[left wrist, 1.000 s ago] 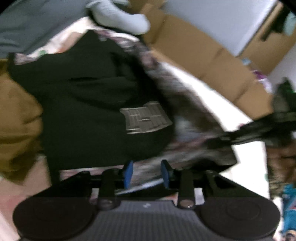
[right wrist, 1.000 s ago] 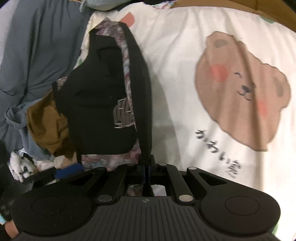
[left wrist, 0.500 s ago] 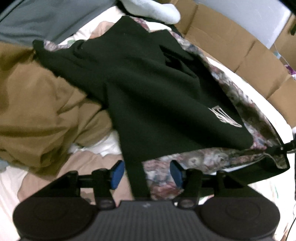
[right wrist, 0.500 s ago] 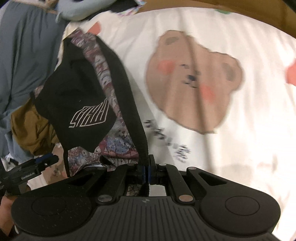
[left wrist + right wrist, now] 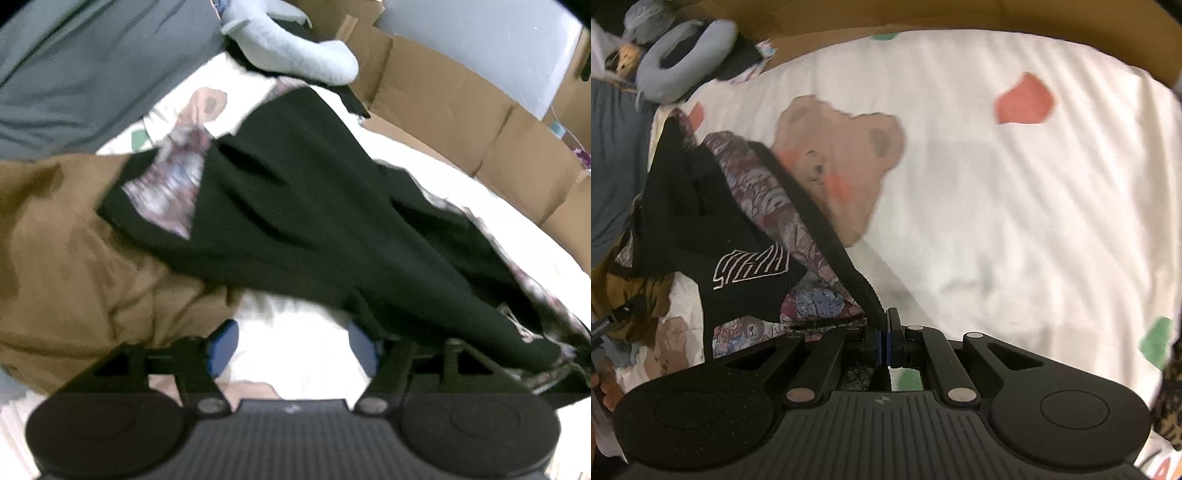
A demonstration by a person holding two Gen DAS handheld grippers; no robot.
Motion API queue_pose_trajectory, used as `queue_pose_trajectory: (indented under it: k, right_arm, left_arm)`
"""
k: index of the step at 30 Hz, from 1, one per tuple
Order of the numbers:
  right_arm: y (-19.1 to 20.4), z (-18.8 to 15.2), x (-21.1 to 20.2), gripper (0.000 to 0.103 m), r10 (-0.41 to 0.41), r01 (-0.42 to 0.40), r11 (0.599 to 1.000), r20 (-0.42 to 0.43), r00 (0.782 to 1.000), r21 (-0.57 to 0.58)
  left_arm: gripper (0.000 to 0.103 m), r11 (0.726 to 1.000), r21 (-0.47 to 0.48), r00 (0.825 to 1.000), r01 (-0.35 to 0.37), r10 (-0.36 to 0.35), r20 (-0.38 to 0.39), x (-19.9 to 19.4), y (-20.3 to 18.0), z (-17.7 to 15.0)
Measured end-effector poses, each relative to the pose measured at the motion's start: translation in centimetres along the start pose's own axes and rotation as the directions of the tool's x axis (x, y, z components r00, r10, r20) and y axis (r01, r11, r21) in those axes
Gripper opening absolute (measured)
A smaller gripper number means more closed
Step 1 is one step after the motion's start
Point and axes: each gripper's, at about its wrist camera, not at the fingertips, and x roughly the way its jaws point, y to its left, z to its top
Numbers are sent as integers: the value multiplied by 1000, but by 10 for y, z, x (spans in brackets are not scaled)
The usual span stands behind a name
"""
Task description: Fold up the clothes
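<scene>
A black garment with a patterned purple lining and a white outlined logo (image 5: 750, 266) hangs stretched over the bed. My right gripper (image 5: 883, 341) is shut on the garment's black hem band (image 5: 849, 273) and holds it up. In the left wrist view the same black garment (image 5: 303, 218) spreads ahead and to the right, draped partly over a brown garment (image 5: 66, 266). My left gripper (image 5: 291, 347) is open and empty, with blue pads (image 5: 221, 347) wide apart above the white sheet, just below the garment's lower edge.
The bed has a white sheet with a bear print (image 5: 846, 158) and coloured patches. Cardboard walls (image 5: 461, 110) run along the far side. A grey cloth (image 5: 74, 74) and a light blue neck pillow (image 5: 295, 51) lie at the back.
My right gripper has pulled the hem further right across the sheet. My left gripper has opened wider and shifted, so the black garment now lies further up and to the right of it.
</scene>
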Motion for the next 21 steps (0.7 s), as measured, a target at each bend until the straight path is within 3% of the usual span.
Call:
queue_pose_trajectory:
  k: [8, 13, 21]
  right_arm:
    - [-39, -13, -21, 0, -27, 25, 995, 16, 1000, 92]
    - [-62, -18, -31, 0, -52, 46, 987, 35, 998, 152]
    - [-101, -29, -50, 0, -112, 95, 964, 56, 992, 248]
  left_arm:
    - [77, 998, -14, 997, -68, 68, 47, 16, 17, 27]
    - [78, 996, -8, 995, -87, 88, 37, 26, 20, 28]
    - [81, 998, -11, 998, -55, 55, 21, 37, 10, 21]
